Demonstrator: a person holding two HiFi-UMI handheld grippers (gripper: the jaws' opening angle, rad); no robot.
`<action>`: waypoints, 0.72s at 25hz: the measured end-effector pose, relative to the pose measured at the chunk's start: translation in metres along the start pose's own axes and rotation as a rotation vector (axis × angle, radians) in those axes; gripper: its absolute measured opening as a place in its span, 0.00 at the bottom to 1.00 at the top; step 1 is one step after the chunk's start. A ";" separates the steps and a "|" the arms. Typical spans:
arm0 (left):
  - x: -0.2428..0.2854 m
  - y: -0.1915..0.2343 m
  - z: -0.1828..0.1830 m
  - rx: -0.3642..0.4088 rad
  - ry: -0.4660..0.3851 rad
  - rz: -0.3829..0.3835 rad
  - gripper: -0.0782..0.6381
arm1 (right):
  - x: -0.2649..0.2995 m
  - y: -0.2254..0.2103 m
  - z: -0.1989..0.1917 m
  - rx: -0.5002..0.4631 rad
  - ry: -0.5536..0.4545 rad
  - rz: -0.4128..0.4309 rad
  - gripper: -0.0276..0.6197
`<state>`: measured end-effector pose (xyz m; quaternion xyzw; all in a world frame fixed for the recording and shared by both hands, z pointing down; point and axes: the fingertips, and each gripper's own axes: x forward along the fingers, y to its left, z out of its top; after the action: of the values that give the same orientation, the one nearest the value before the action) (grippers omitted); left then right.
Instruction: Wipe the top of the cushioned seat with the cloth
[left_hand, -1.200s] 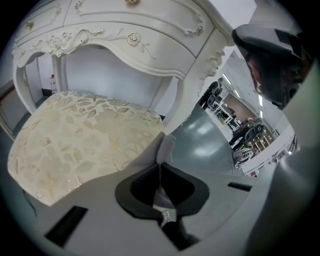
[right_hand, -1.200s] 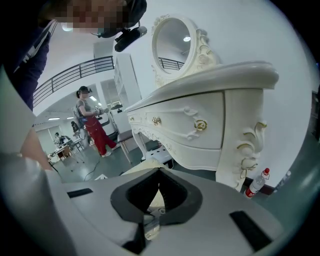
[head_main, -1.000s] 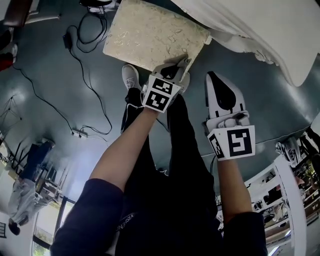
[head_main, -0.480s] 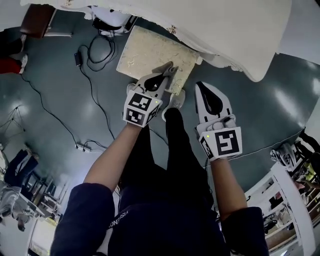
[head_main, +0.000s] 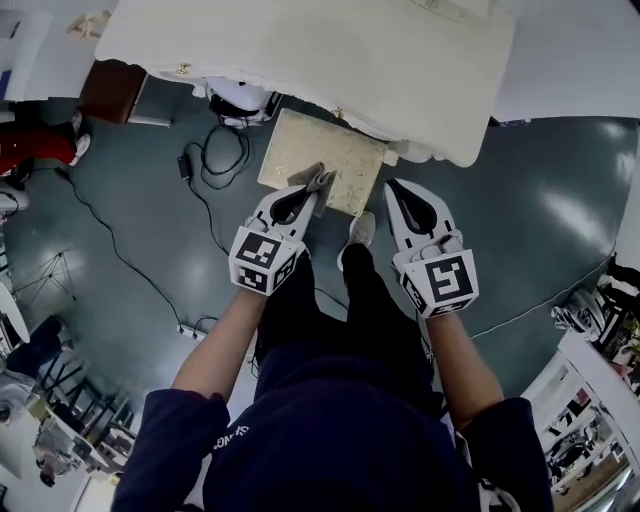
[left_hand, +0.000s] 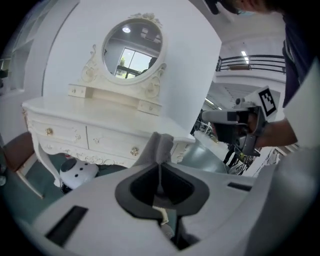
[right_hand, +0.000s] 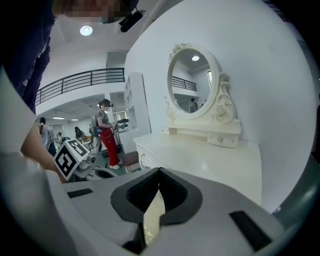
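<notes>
Now that my head is higher, the cushioned seat (head_main: 335, 150) looks smaller in the head view than a second ago, and more of the dressing table (head_main: 330, 50) shows above it; the seat stands on the floor (head_main: 150, 230), its far edge tucked under the table's front. A second ago my left tool (head_main: 316, 185) sat low at the seat's near edge; now both gripper views look level at the table and its mirror (left_hand: 132, 50), so I judge the tools are lifted off the cushion and the wiping is paused or done. The left tool is clamped on the grey cloth (left_hand: 160, 144); the right tool (head_main: 393, 190) is closed on nothing.
</notes>
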<state>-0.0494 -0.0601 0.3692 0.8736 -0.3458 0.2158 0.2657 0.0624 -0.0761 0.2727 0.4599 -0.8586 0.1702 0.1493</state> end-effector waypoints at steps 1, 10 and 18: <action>-0.009 -0.004 0.011 0.014 -0.013 -0.006 0.14 | -0.003 0.002 0.012 -0.004 -0.016 -0.001 0.07; -0.090 -0.030 0.120 0.127 -0.154 -0.032 0.14 | -0.031 0.042 0.123 -0.065 -0.170 -0.017 0.07; -0.155 -0.046 0.180 0.200 -0.280 -0.041 0.14 | -0.063 0.088 0.179 -0.104 -0.279 -0.028 0.07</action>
<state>-0.0848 -0.0658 0.1301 0.9240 -0.3385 0.1198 0.1312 0.0042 -0.0606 0.0723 0.4825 -0.8723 0.0577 0.0544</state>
